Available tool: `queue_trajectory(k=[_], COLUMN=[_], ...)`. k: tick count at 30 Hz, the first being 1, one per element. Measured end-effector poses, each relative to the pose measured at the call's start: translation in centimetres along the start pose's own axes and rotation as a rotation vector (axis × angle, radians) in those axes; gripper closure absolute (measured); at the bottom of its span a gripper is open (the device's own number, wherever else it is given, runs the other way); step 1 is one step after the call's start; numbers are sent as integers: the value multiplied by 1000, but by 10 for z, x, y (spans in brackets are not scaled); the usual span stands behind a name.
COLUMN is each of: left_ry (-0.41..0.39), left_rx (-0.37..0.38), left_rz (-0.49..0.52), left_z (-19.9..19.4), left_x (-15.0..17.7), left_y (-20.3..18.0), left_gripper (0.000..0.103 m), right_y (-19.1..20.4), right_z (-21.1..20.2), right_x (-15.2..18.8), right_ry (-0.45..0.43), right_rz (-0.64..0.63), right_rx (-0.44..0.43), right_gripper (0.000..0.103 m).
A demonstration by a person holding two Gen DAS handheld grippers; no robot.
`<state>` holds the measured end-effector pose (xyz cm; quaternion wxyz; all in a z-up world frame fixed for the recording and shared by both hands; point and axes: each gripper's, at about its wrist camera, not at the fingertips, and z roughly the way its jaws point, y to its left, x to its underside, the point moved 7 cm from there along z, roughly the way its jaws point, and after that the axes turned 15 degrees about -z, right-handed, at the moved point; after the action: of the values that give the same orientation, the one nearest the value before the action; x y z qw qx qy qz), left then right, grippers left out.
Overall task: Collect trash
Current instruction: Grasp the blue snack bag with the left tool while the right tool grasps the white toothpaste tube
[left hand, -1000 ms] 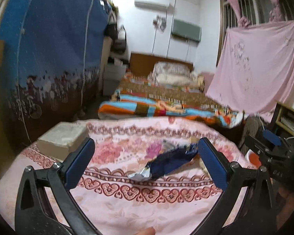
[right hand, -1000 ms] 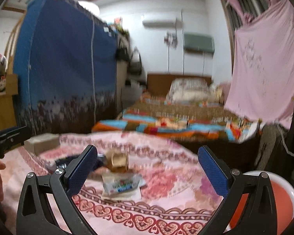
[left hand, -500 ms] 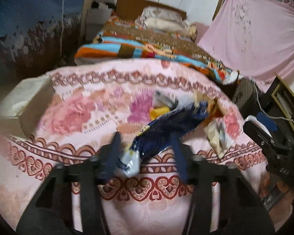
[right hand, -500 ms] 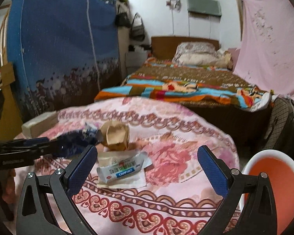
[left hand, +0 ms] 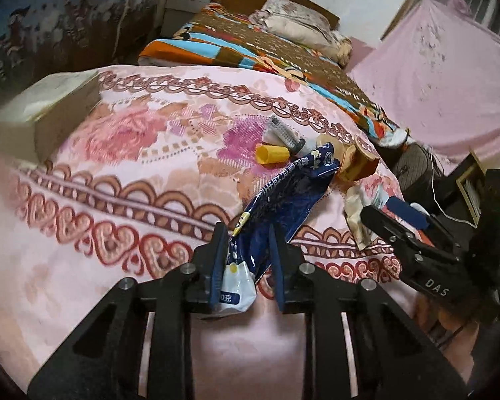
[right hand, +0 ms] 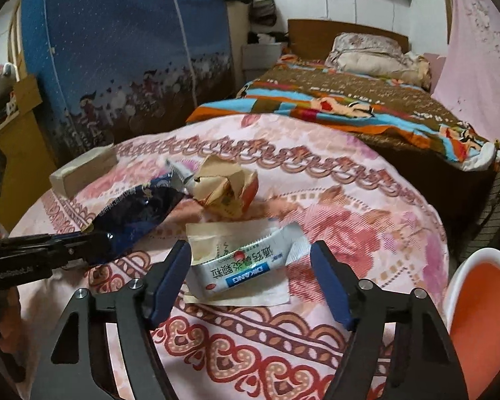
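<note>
A round table covered in a pink floral cloth [left hand: 123, 180] fills the near part of both views, with a bed [right hand: 350, 100] under a striped blanket beyond it. The left gripper [left hand: 246, 260] has its two blue-padded fingers drawn narrow, pinching the near end of a dark blue snack bag [left hand: 283, 196]; the bag stretches away toward the middle of the table, its white end sticking out between the fingers. Just beyond the bag's far end lie a yellow cap [left hand: 271, 155], a grey cylinder [left hand: 283, 133] and a crumpled brown paper carton [right hand: 226, 190]. The right gripper [right hand: 250, 276] is spread wide, its fingers on either side of a white medicine sachet [right hand: 246, 266] with a blue label, not touching it. The sachet lies on a flat pale packet [right hand: 223, 233], to the right of the blue bag. A beige box [left hand: 40, 113] sits at the far left edge of the table. An orange bin [right hand: 480, 320] with a white rim stands off the table at the near right.
</note>
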<state>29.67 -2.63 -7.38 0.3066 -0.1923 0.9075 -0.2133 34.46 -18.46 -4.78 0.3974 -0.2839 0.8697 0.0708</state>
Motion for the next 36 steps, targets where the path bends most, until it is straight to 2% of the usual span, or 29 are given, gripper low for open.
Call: queue_trajectory(k=[4, 7, 12, 20, 36], left_ry=[-30, -28, -33, -36, -40], left_rx=[-22, -13, -4, 12, 38], left_rz=[26, 16, 11, -3, -34], left_z=[-1, 1, 0, -2, -3], left_x=[5, 4, 4, 4, 4], left_y=[-3, -1, 0, 2, 6], left_gripper=[94, 94, 94, 94, 94], right_y=[2, 1, 3, 21, 30], right_z=[4, 4, 4, 1, 1], right_x=[3, 4, 3, -1, 2], right_ry=[20, 17, 19, 0, 13], right_rz=[16, 24, 18, -55, -89], right_rx=[-43, -50, -49, -100, -100], right_gripper=[48, 51, 52, 52, 49])
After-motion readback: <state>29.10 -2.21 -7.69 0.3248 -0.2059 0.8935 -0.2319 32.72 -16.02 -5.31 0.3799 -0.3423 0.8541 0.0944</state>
